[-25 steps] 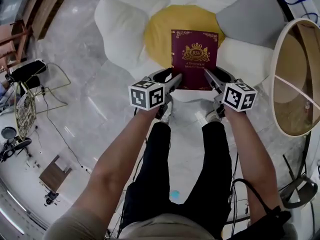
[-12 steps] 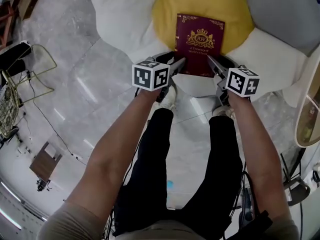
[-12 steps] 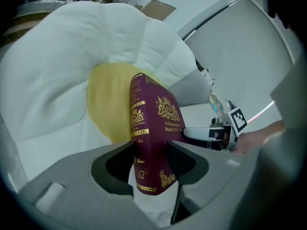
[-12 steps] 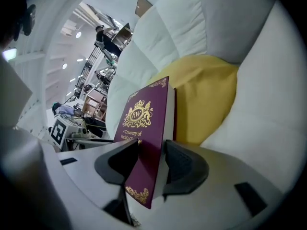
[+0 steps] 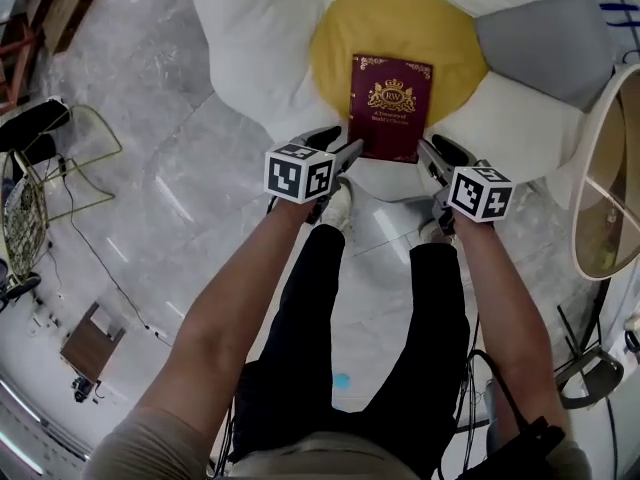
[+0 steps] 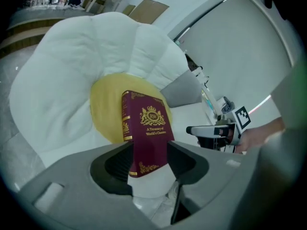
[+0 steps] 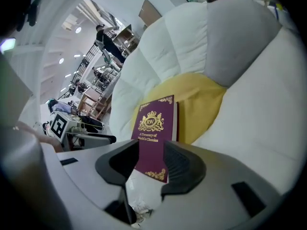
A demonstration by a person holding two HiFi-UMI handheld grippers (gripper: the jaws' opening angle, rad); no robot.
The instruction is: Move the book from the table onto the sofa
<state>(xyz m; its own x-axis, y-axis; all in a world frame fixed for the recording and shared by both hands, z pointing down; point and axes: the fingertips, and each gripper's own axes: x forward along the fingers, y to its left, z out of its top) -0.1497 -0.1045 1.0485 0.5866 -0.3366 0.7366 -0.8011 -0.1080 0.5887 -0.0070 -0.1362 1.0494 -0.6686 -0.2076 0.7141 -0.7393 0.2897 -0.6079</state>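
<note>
A maroon book (image 5: 391, 107) with gold print lies flat on the yellow centre (image 5: 455, 38) of a flower-shaped white sofa (image 5: 250, 38). My left gripper (image 5: 350, 151) sits at the book's near left corner, my right gripper (image 5: 424, 151) at its near right corner. In the left gripper view the book (image 6: 146, 128) shows through the gap of the left gripper (image 6: 149, 152). Its near edge rests on white cushion, and the pads stand apart from it. The right gripper view shows the same: book (image 7: 154, 128) beyond the spread jaws of the right gripper (image 7: 152, 152).
A grey petal (image 5: 540, 33) lies right of the yellow centre. A round white-rimmed table (image 5: 578, 183) stands at the right edge. On the marble floor to the left are a wire rack (image 5: 20, 218) and a small wooden stand (image 5: 90, 343). The person's legs and shoes are below the grippers.
Both grippers have sunk toward the sofa. The book, earlier flanked at its near corners by the tips, now lies on the yellow centre with the tips just at its near edge.
</note>
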